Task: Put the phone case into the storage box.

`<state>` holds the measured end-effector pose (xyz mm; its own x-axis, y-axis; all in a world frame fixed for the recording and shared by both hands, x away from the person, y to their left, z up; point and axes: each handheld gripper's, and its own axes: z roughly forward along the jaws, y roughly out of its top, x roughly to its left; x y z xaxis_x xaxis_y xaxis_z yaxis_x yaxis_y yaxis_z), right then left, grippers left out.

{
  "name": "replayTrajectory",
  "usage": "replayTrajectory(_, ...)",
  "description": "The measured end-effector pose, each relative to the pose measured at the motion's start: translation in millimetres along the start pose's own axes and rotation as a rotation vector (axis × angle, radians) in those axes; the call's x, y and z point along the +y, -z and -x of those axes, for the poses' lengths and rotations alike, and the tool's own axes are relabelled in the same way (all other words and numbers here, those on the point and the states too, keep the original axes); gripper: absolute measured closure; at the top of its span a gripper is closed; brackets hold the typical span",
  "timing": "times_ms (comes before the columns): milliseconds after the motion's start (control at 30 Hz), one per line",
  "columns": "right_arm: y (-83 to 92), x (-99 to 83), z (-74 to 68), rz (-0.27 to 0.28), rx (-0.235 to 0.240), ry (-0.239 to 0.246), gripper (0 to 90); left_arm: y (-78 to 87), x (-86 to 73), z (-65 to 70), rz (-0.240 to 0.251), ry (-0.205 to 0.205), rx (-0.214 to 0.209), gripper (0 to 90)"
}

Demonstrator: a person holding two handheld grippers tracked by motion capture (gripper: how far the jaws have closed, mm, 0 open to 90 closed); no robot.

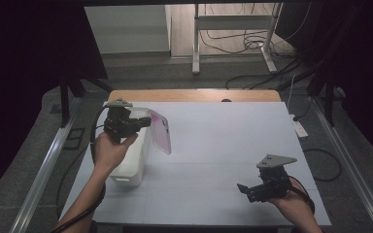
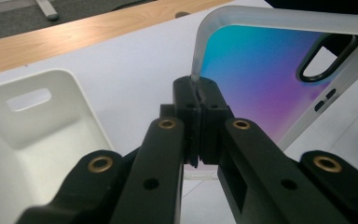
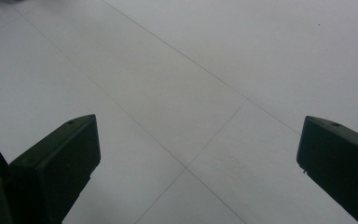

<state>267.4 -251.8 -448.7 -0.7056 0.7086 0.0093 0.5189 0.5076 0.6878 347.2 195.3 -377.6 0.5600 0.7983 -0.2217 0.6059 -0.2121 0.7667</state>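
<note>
A phone case (image 1: pixel 159 131) with a clear rim and a pink-to-blue back hangs in the air beside a white bin (image 1: pixel 131 162). My left gripper (image 1: pixel 145 121) is shut on the case's rim. In the left gripper view the pads (image 2: pixel 198 100) pinch the frosted edge of the phone case (image 2: pixel 261 70), whose camera cutout sits at the upper right. The white bin (image 2: pixel 37 140) lies below and left, with nothing seen inside. My right gripper (image 1: pixel 247 189) is low over the table near the front right, held in a hand, its jaws wide apart (image 3: pixel 198 154) with nothing between them.
The white table top (image 1: pixel 223 145) has a wooden strip (image 1: pixel 194 95) along its far edge. A metal stand and loose cables (image 1: pixel 243 39) are on the floor beyond. A power strip (image 1: pixel 300 128) lies off the table's right side. Dark curtains hang at both sides.
</note>
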Motion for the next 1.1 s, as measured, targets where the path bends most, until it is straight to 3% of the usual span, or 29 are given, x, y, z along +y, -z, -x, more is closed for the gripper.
replayTrajectory(667,20.3,-21.5,18.3,-0.001,-0.058,-0.065,0.0,19.4,10.6,-24.8,0.014,0.034,0.07,88.6)
replayTrajectory(1100,32.3,-36.9,25.9,0.004,-0.088,-0.132,0.0,25.6,14.7,-42.5,0.017,0.06,0.118,88.5)
